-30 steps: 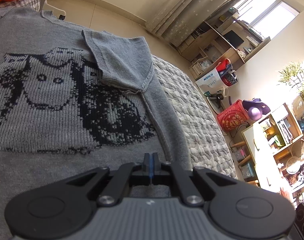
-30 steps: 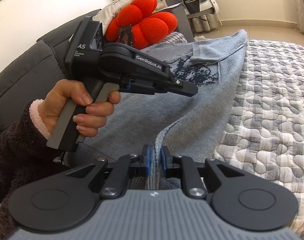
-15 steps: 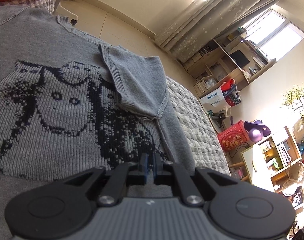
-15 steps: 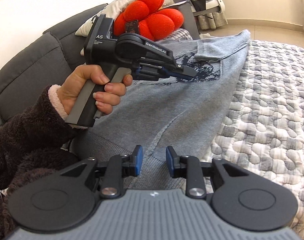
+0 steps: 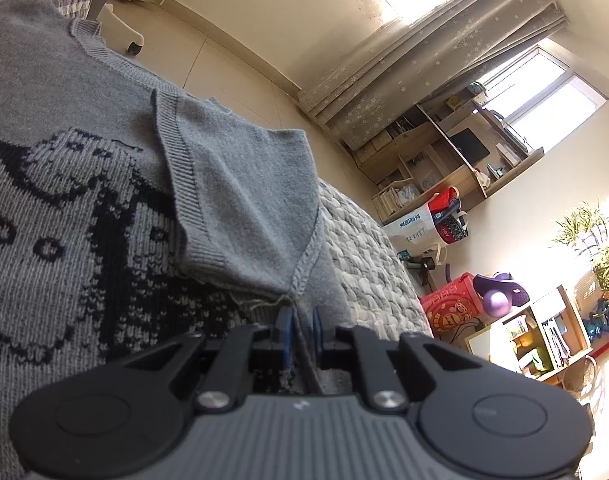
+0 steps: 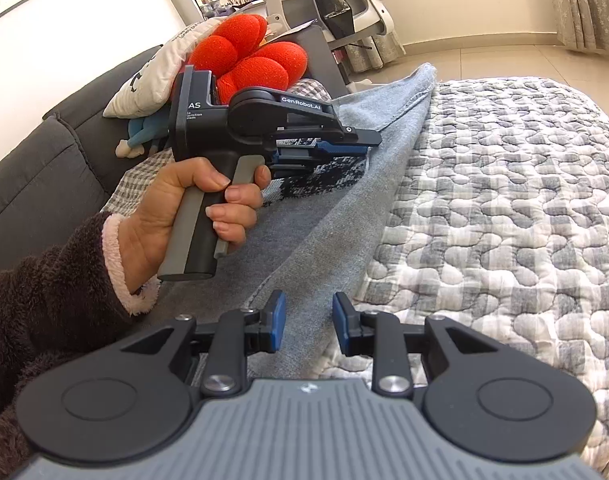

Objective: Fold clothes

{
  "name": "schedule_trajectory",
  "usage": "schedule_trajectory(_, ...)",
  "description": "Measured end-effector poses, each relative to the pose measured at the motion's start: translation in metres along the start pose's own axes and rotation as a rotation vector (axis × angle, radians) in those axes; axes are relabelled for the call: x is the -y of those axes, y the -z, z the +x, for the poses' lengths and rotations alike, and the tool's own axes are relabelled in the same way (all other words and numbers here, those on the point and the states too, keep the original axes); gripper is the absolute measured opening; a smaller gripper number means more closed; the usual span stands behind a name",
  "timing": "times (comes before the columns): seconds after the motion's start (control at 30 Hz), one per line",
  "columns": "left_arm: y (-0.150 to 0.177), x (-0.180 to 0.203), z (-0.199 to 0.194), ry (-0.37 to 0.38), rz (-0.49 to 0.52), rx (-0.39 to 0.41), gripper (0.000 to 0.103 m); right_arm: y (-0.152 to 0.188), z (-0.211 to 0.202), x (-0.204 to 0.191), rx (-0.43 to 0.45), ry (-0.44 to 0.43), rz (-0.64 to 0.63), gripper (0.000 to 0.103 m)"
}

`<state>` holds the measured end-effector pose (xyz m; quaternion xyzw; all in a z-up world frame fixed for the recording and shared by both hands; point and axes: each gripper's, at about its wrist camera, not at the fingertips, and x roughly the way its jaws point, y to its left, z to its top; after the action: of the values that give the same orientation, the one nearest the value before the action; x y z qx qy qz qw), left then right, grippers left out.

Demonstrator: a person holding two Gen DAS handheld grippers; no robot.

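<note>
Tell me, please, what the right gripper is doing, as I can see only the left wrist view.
Observer: The right gripper has just been opening. Its jaws stand apart, with the sweater showing in the gap, not pinched.
Operator: Thank you. Where does it sit over the garment?
Observer: It straddles the sweater's near edge, where the knit meets the quilt.
Operator: And what lies beyond the sweater on that side?
Observer: A dark grey sofa, with a red cushion resting on it.
</note>
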<state>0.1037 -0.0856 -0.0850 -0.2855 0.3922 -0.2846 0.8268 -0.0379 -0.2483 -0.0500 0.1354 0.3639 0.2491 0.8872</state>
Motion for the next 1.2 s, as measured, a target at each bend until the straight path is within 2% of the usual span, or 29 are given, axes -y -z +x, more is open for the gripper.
schedule_trajectory(0.13, -0.002, 0.006, 0.001, -0.020, 0.041, 0.031, 0.004, -0.003, 0.004, 0.006, 0.004, 0.010, 0.018, 0.030)
schedule_trajectory(0.3, -0.007, 0.013, -0.013, -0.030, 0.115, 0.075, 0.003, -0.005, 0.010, 0.009, -0.004, 0.025, 0.018, 0.030)
schedule_trajectory(0.43, -0.018, 0.010, -0.023, -0.034, 0.113, 0.099, 0.003, -0.004, 0.012, 0.012, 0.002, 0.024, 0.023, 0.030)
schedule_trajectory(0.73, -0.021, -0.022, -0.023, -0.090, 0.007, 0.064, 0.004, -0.007, 0.016, 0.010, 0.009, 0.023, 0.025, 0.033)
schedule_trajectory(0.8, -0.021, -0.023, -0.025, -0.080, -0.005, 0.059, 0.004, -0.006, 0.015, 0.010, 0.011, 0.023, 0.025, 0.034)
schedule_trajectory(1.0, -0.013, -0.018, -0.031, -0.048, 0.004, 0.009, 0.017, -0.002, 0.012, 0.009, 0.013, 0.025, 0.025, 0.036)
schedule_trajectory(1.2, -0.006, -0.013, -0.030, -0.032, 0.026, -0.031, 0.017, -0.001, 0.009, 0.006, 0.018, 0.031, 0.027, 0.036)
